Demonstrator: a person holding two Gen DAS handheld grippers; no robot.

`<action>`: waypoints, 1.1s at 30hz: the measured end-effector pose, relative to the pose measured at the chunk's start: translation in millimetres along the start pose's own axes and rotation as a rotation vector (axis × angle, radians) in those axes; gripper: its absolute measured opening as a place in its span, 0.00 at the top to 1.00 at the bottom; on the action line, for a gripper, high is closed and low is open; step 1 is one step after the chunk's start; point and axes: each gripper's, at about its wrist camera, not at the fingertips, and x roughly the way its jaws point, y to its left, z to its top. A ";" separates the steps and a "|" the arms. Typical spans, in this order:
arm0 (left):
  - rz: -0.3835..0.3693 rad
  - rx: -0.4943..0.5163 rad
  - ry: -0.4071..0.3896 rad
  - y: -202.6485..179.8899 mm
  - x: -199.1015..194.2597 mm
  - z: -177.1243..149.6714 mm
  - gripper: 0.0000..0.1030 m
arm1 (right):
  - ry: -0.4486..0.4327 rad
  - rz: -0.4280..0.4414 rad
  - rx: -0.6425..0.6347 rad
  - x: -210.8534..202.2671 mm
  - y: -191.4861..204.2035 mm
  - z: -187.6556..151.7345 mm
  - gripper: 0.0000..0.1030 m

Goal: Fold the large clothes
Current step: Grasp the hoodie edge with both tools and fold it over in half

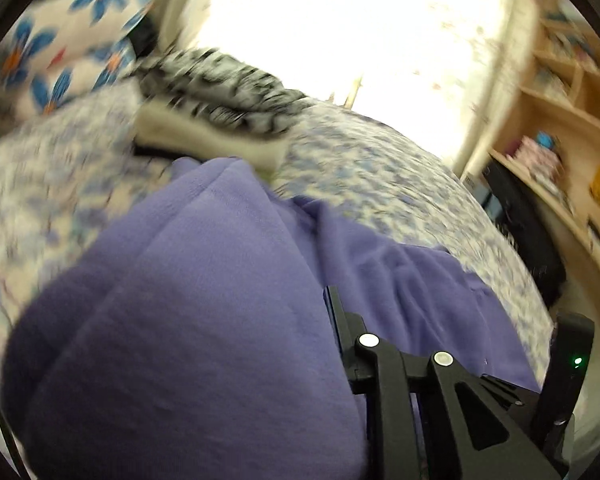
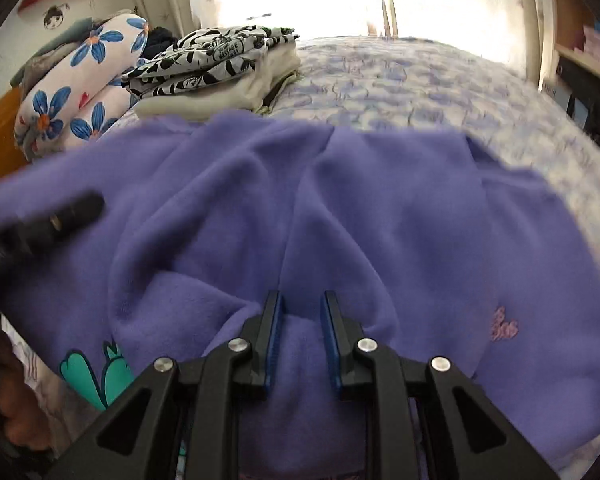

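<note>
A large purple sweatshirt (image 2: 380,220) lies rumpled on the bed, with a teal print (image 2: 96,376) near its lower left and small pink stitching (image 2: 504,326) at the right. My right gripper (image 2: 300,308) is shut on a raised fold at the near edge, and cloth fills the gap between the blue pads (image 2: 274,332). In the left wrist view the sweatshirt (image 1: 204,300) bulges up over my left gripper (image 1: 320,308). It hides the left finger and presses against the right one, so the gripper is shut on the cloth. The left gripper's black body (image 2: 68,212) shows at the left.
A folded stack topped by black-and-white patterned cloth (image 2: 220,56) sits at the back of the floral bedspread (image 2: 420,88). Beside it lie blue-flowered bundles (image 2: 80,80). Wooden shelves (image 1: 560,120) stand to the right, a bright curtained window behind. A hand (image 2: 16,420) shows at lower left.
</note>
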 end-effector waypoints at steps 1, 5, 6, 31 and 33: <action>0.002 0.049 -0.018 -13.1 -3.8 3.0 0.82 | -0.009 0.014 0.017 -2.8 -3.3 -2.8 0.82; -0.017 0.175 -0.052 -57.2 -13.0 13.1 0.82 | -0.015 0.066 0.088 -7.7 -16.1 -7.8 0.82; -0.024 0.195 -0.057 -65.4 -14.7 14.3 0.82 | -0.017 0.084 0.110 -8.0 -20.0 -9.5 0.82; -0.093 0.762 0.068 -302.1 43.6 -61.1 0.75 | -0.200 -0.036 0.645 -151.3 -211.5 -107.7 0.83; -0.087 0.811 0.092 -314.6 55.4 -77.6 0.74 | -0.211 -0.068 0.680 -156.9 -227.8 -112.4 0.83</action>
